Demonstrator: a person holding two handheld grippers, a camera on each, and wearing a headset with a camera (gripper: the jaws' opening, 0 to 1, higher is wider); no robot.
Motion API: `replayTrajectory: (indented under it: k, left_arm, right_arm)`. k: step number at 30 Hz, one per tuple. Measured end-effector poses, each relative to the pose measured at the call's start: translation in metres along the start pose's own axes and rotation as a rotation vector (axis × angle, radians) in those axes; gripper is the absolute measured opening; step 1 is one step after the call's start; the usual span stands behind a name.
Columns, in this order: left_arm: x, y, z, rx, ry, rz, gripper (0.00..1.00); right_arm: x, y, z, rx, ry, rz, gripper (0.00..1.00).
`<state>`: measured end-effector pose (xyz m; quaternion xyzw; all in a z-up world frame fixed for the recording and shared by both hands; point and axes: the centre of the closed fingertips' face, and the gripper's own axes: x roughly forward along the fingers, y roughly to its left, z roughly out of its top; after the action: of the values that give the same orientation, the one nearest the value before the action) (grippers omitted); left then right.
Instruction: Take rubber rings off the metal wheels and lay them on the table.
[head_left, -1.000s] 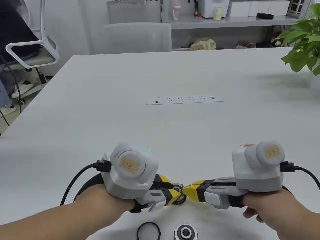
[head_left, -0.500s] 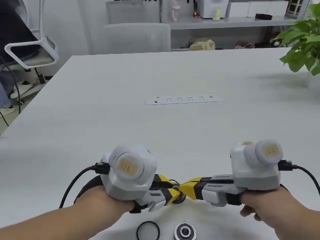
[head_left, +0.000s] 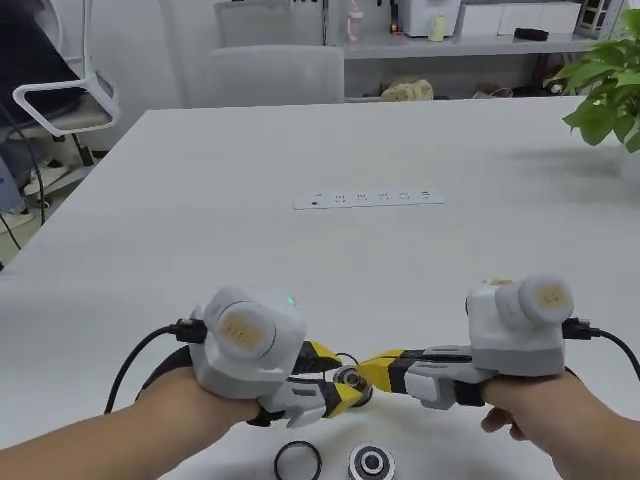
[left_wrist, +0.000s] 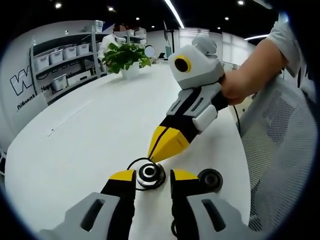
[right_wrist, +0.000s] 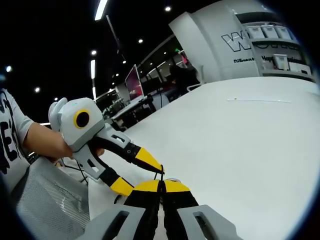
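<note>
Both grippers are held low over the near edge of the counter (head_left: 300, 150) and turned inward, so their tips meet. The left gripper (left_wrist: 153, 176) has its jaws part open, clamped on the sides of a metal wheel (head_left: 350, 378). The wheel's flat face looks up, its axle roughly upright. The right gripper (right_wrist: 161, 186) is pinched tight on the rubber ring (left_wrist: 134, 163), a loop of which stands clear of the rim. Nearer the person, a loose ring (head_left: 297, 461) and a second wheel (head_left: 371, 464) lie on the counter.

Probably an office: white meeting table (head_left: 300, 150), swivel chair (head_left: 60, 105), shelved storage boxes (left_wrist: 65, 52).
</note>
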<state>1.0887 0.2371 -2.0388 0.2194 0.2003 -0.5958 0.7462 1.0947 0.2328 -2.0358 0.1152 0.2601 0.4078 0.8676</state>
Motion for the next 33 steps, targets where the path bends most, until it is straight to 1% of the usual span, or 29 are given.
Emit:
replayTrajectory:
  k: [3,6,7,10,13,15,17,22,25,27,33]
  left_arm:
    - [-0.009,0.000,0.002,-0.008,-0.020,-0.004,0.26]
    - [-0.020,0.004,0.000,-0.034,-0.026,0.011,0.29]
    - [-0.023,0.005,-0.001,-0.043,-0.027,0.017,0.31]
    - [-0.035,0.007,-0.003,-0.057,-0.048,0.029,0.37]
    - [-0.044,0.006,-0.003,-0.043,-0.059,0.041,0.41]
    - [-0.049,0.005,-0.003,-0.054,-0.066,0.042,0.45]
    - [-0.054,0.005,-0.004,-0.065,-0.075,0.044,0.46]
    - [-0.064,0.002,-0.010,-0.076,-0.078,0.047,0.51]
    - [-0.069,0.001,-0.013,-0.068,-0.084,0.049,0.55]
    - [-0.073,0.001,-0.014,-0.078,-0.092,0.049,0.57]
    - [-0.080,0.002,-0.020,-0.092,-0.091,0.060,0.63]
  right_arm:
    - [0.001,0.003,0.003,0.001,-0.009,0.010,0.00]
    - [0.002,0.007,0.005,0.005,-0.016,0.021,0.00]
    - [0.002,0.008,0.005,0.006,-0.019,0.025,0.00]
    - [0.003,0.012,0.007,0.011,-0.022,0.034,0.00]
    - [0.004,0.015,0.008,0.019,-0.024,0.043,0.00]
    - [0.005,0.017,0.007,0.024,-0.022,0.052,0.00]
    - [0.006,0.021,0.007,0.028,-0.021,0.060,0.00]
    - [0.009,0.030,0.005,0.041,-0.010,0.086,0.00]
    - [0.012,0.034,0.001,0.043,0.004,0.097,0.00]
    - [0.013,0.036,-0.003,0.041,0.015,0.099,0.00]
    - [0.019,0.039,-0.010,0.044,0.046,0.111,0.00]
